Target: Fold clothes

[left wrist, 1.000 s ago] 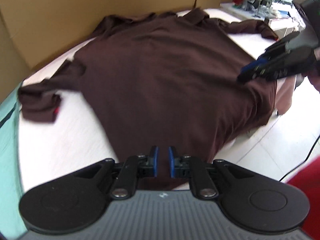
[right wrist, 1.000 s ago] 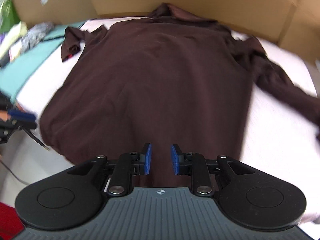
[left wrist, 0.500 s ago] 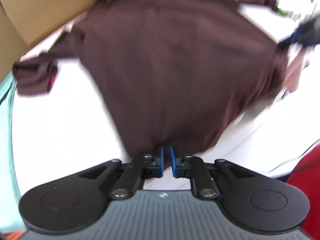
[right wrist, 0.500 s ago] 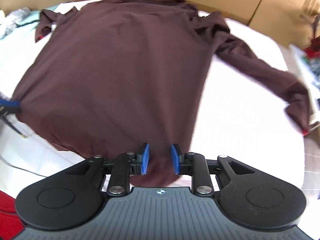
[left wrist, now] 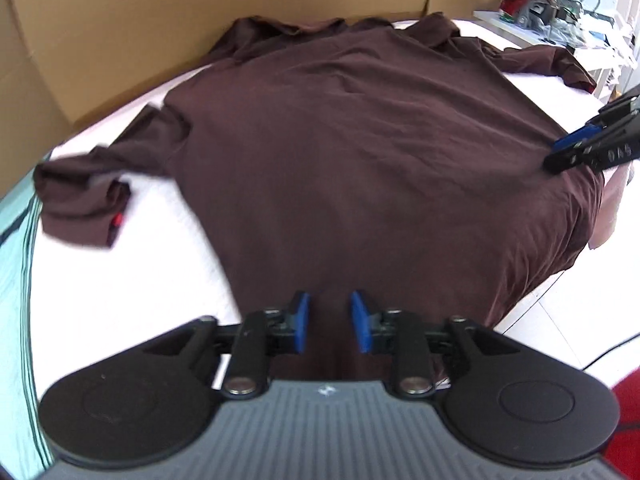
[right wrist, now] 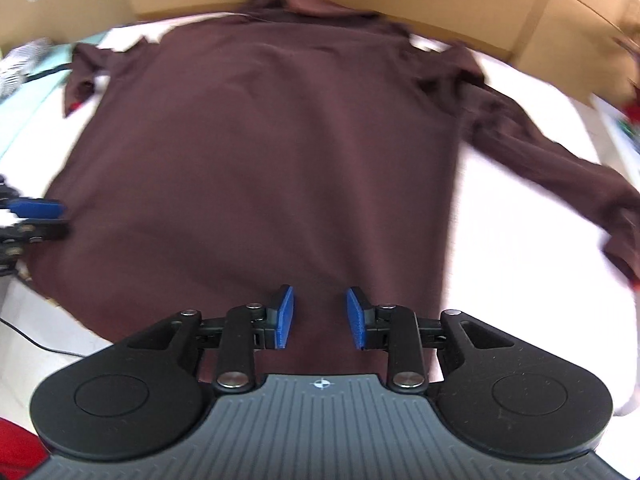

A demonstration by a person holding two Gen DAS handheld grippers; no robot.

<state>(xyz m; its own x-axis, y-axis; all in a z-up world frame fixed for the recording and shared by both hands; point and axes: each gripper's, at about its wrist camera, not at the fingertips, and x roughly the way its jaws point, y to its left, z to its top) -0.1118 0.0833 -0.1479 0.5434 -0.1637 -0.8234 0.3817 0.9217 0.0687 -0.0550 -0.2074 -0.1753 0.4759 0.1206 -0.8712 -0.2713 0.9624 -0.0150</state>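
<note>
On the white counter (left wrist: 144, 280), backed by a wall of cardboard (left wrist: 120, 32), a dark brown long-sleeved shirt (left wrist: 360, 152) lies spread flat, collar toward the cardboard and hem toward the near edge, where the cloth hangs a little over the side. Its 2 sleeves trail outward: 1 ends in a crumpled cuff (left wrist: 80, 204) beside a pale green cloth (left wrist: 14, 280), the other runs off along the counter (right wrist: 560, 160). The left tool (left wrist: 328, 322) hovers low over the hem near 1 corner, and its blue pads have just been opening; they now stand apart with brown cloth showing in the gap but not pinched. The right tool (right wrist: 318, 316) sits over the hem near the other corner, its pads also just spreading, nothing clamped between them. Each tool shows in the other's view at the edge of the shirt. I judge the shirt is laid out and no fold is made yet. The risk from here, as I see it, is that the overhanging hem lets the loose fabric slide off the counter once both tools are clear. The bunched cuff could also get trapped inside a fold and leave a lump if it is not straightened first. A shallow pinch may catch only the top layer, so the 2 layers would part when lifted.
</note>
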